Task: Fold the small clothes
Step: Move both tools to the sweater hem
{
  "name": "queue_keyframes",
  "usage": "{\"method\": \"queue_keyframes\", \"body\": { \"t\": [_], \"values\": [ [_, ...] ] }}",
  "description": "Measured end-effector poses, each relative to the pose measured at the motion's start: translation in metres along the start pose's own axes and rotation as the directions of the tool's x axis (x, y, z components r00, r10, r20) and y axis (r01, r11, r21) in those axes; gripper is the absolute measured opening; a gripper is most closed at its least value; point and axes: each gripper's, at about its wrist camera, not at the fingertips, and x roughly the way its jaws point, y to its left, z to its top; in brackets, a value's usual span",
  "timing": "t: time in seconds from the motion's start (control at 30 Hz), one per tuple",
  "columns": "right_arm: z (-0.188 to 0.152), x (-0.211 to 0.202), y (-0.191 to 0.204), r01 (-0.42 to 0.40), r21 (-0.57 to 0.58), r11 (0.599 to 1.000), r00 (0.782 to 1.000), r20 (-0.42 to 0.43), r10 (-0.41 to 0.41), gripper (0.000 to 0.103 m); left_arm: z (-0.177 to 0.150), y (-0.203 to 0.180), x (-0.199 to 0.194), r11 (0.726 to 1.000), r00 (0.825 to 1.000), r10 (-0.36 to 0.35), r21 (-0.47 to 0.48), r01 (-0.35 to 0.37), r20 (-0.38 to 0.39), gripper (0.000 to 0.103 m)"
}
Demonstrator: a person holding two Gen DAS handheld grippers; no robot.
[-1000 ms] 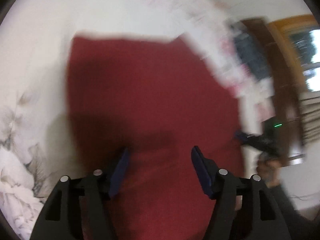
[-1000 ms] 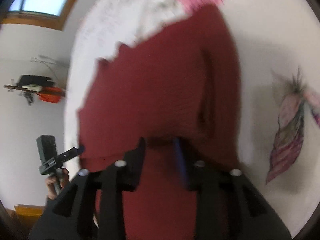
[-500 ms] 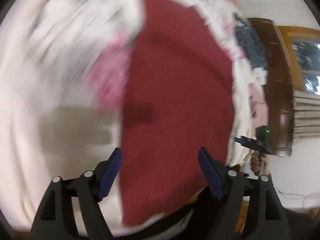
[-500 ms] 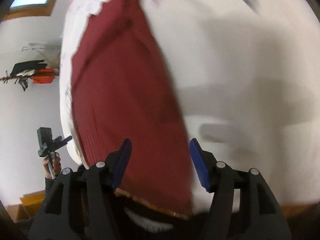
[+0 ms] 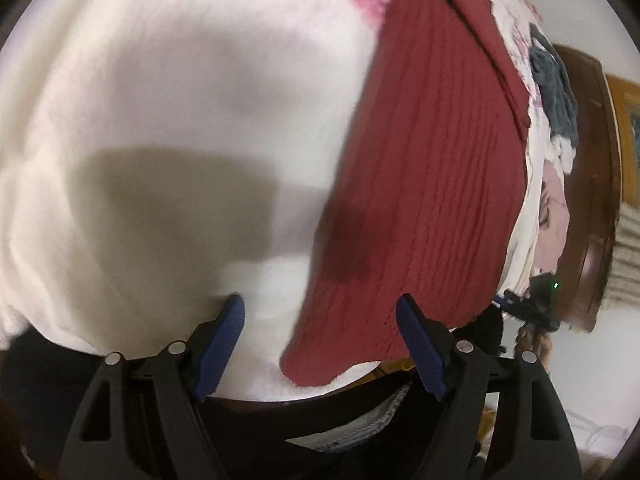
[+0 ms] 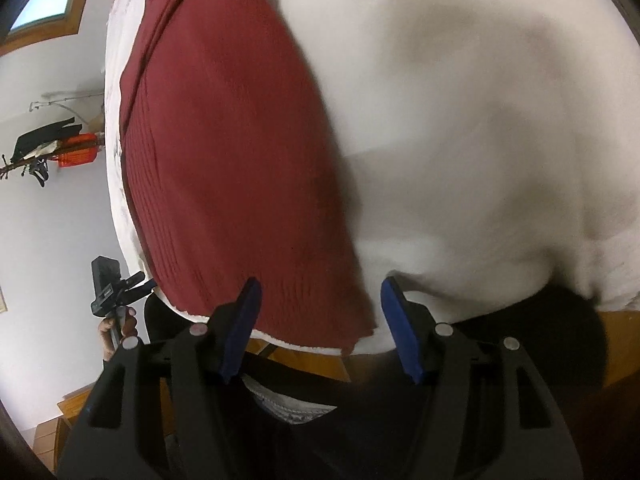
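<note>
Maroon ribbed knit garment (image 5: 432, 184) lies flat and folded on a white bedspread (image 5: 168, 128), its near edge at the bed's front edge, one corner just over the lip. Left gripper (image 5: 320, 344) hovers above the near hem with blue pads spread wide, nothing between them; right gripper (image 6: 320, 320) likewise spread and empty, poised over the garment's near right corner. In the left view the other gripper shows small at the bed's edge, apart from the cloth. A pile of other clothes (image 5: 554, 92) sits at the far side of the bed, beyond the garment. Judgement: the fold looks set, and the risk lies in the overhanging corner. A pad brushing it could drag the top layer askew or tip the piece off the edge. Knit is soft and stretchy, so a one-sided pinch would likely skew the stack. Frames are motion-blurred; exact layer count cannot be told.
</note>
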Motion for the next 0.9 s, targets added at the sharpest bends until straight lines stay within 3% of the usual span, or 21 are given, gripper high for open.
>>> {"method": "queue_keyframes", "body": {
  "t": [0.23,0.47,0.63,0.7,0.77,0.83,0.9],
  "values": [
    [-0.015,0.004,0.006,-0.008,-0.046,0.999,1.0,-0.019,0.007,0.064,-0.025,0.0,0.012,1.0,0.999,-0.017,0.018,0.017,-0.038,0.078],
    [-0.01,0.008,-0.001,-0.023,-0.019,1.0,1.0,-0.012,0.023,0.066,-0.029,0.0,0.02,0.99,0.99,-0.139,-0.008,0.139,-0.012,0.078],
    [-0.017,0.007,-0.002,-0.035,-0.013,0.999,0.999,0.004,0.035,0.064,-0.033,-0.002,0.026,0.988,0.988,-0.154,0.031,0.154,-0.022,0.076],
    [-0.018,0.008,-0.003,-0.04,-0.01,0.999,0.999,0.007,0.04,0.065,-0.032,0.003,0.025,0.985,0.985,-0.174,0.004,0.174,-0.005,0.063],
    [-0.018,0.01,-0.001,-0.036,-0.011,0.999,0.999,0.002,0.036,0.066,-0.032,0.007,0.024,0.984,0.984,-0.178,-0.017,0.178,0.003,0.033],
    [-0.018,0.014,0.002,-0.024,-0.02,1.0,1.0,-0.008,0.023,0.066,-0.033,0.011,0.023,0.981,0.982,-0.189,-0.032,0.19,0.013,0.023],
    [-0.017,0.012,0.002,-0.016,-0.02,1.0,1.0,-0.004,0.016,0.066,-0.036,0.013,0.022,0.978,0.978,-0.206,-0.04,0.207,0.023,0.02]
  ]
}}
